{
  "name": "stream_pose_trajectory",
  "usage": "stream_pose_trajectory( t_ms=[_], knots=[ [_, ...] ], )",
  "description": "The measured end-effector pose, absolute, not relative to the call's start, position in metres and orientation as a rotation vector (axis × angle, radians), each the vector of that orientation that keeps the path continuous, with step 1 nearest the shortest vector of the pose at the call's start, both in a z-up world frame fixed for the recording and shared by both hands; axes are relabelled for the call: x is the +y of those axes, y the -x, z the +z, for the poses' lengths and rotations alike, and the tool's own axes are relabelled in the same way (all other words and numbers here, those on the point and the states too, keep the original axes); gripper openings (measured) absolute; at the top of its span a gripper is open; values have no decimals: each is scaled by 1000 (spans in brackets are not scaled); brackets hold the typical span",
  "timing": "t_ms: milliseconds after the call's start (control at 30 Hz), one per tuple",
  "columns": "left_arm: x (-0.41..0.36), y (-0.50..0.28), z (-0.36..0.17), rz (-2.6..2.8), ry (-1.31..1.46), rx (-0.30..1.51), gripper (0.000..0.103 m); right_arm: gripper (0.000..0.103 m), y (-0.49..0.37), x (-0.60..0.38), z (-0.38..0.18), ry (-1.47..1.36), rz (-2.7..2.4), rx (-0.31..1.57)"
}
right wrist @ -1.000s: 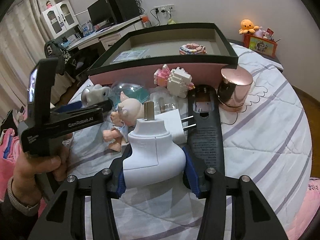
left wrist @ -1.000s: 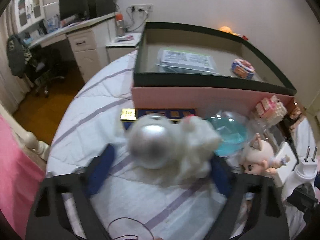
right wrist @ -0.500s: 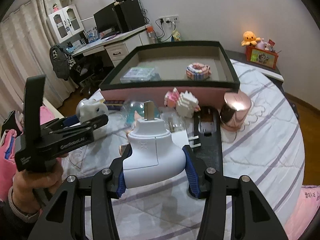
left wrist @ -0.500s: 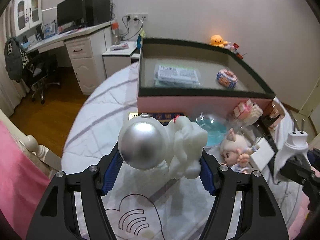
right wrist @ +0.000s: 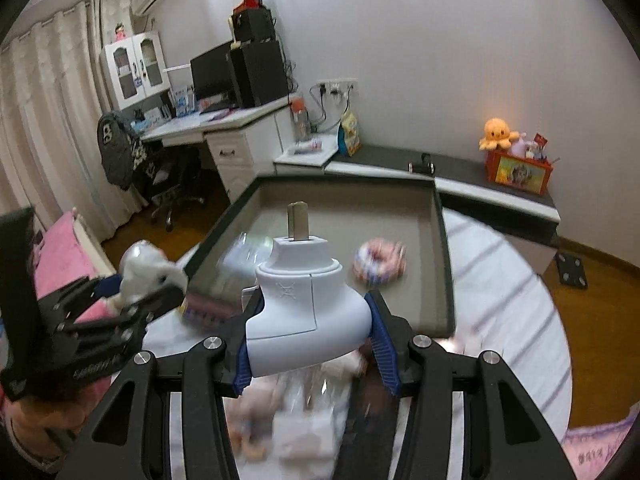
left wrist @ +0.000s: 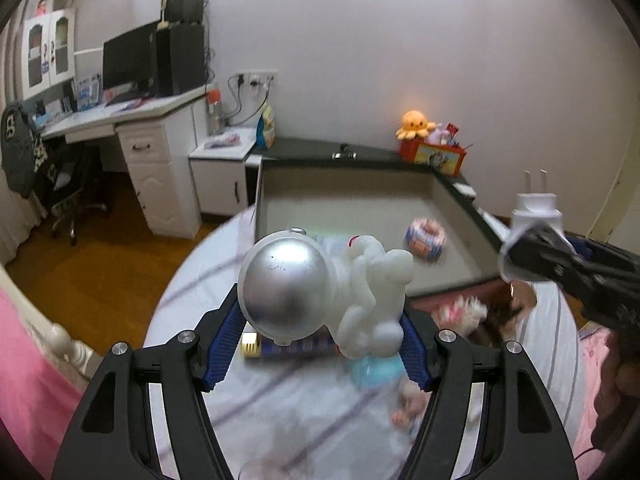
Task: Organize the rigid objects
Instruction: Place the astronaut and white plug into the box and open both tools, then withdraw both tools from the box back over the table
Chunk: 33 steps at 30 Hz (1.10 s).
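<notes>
My left gripper [left wrist: 316, 344] is shut on a white astronaut figure with a silver helmet [left wrist: 320, 292] and holds it high above the bed, in front of the near rim of the open box [left wrist: 452, 292]. My right gripper [right wrist: 312, 348] is shut on a white plug adapter [right wrist: 304, 312], prongs pointing forward, also raised near the box's front edge. The adapter shows in the left wrist view [left wrist: 534, 212] at the right. The astronaut shows in the right wrist view [right wrist: 148, 268] at the left. A pink and blue brick donut [right wrist: 380, 260] lies in the box.
Below the grippers on the striped bedcover lie a blue flat box [left wrist: 288, 348], a blue ball [left wrist: 372, 372], a small doll [left wrist: 408, 404] and a pink brick model [left wrist: 460, 308], all blurred. A desk [left wrist: 120, 120] and a low bench with an orange octopus toy [left wrist: 416, 124] stand behind.
Both grippers have risen and moved forward toward the box with their objects. The box now sits lower in both views and the items on the bed have dropped beneath the fingers.
</notes>
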State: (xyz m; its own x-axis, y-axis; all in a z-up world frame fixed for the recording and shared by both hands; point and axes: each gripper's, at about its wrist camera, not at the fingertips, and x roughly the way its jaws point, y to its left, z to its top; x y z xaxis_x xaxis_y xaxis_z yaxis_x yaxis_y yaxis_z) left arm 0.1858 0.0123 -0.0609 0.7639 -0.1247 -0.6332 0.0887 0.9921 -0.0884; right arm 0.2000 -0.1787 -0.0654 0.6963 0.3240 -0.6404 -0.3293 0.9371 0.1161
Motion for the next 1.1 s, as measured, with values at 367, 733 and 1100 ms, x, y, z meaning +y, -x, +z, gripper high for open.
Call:
stream_pose_trajectory(
  t_ms=[367, 733, 1100],
  knots=[
    [-1, -287, -52, -121, 35, 677, 70, 50, -313, -178, -82, 4, 310, 778],
    [-14, -338, -87, -92, 5, 788, 87, 62, -357, -178, -112, 11, 255, 897],
    [13, -275, -57, -61, 56, 686, 102, 88, -311, -190, -80, -67, 214, 835]
  ],
)
